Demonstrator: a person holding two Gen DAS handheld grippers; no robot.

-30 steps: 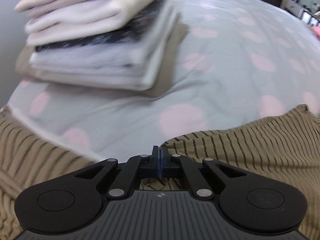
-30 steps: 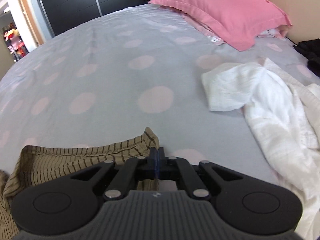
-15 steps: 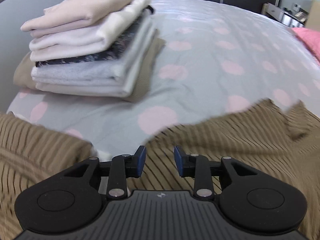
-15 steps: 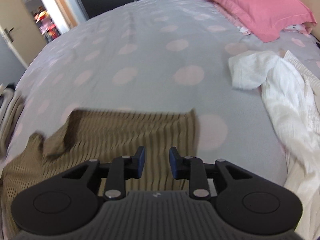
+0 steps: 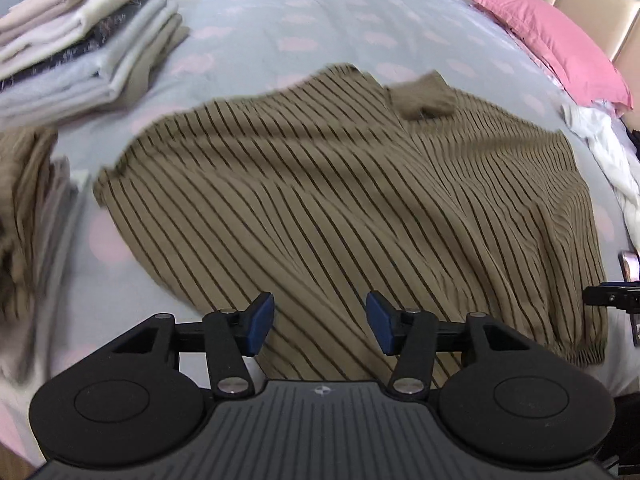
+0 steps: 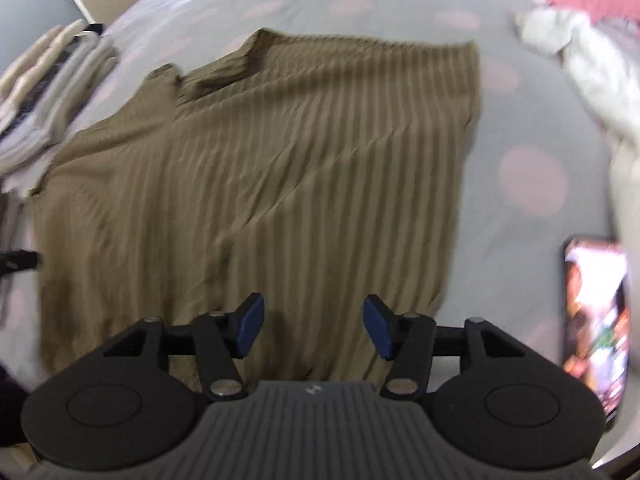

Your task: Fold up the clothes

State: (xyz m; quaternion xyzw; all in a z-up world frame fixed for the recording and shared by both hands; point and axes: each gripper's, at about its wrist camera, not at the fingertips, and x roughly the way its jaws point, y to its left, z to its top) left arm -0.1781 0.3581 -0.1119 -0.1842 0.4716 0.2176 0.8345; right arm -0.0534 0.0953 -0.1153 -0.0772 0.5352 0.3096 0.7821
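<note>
A brown shirt with thin dark stripes (image 5: 340, 200) lies spread out on the grey bed sheet with pink dots (image 5: 320, 12); it also shows in the right wrist view (image 6: 260, 184). One corner near its far edge is folded over (image 5: 424, 96). My left gripper (image 5: 320, 324) is open and empty above the shirt's near edge. My right gripper (image 6: 312, 328) is open and empty above the shirt's near edge, toward its right side.
A stack of folded clothes (image 5: 80, 40) sits at the far left. A pink pillow (image 5: 560, 40) and crumpled white clothes (image 5: 608, 148) lie to the right. A lit phone (image 6: 596, 320) lies on the sheet right of the shirt. More brown fabric (image 5: 24, 200) lies at the left.
Both grippers were shut on the shirt's edge a second ago. They opened, let it drop flat on the bed, and pulled back and up above it.
</note>
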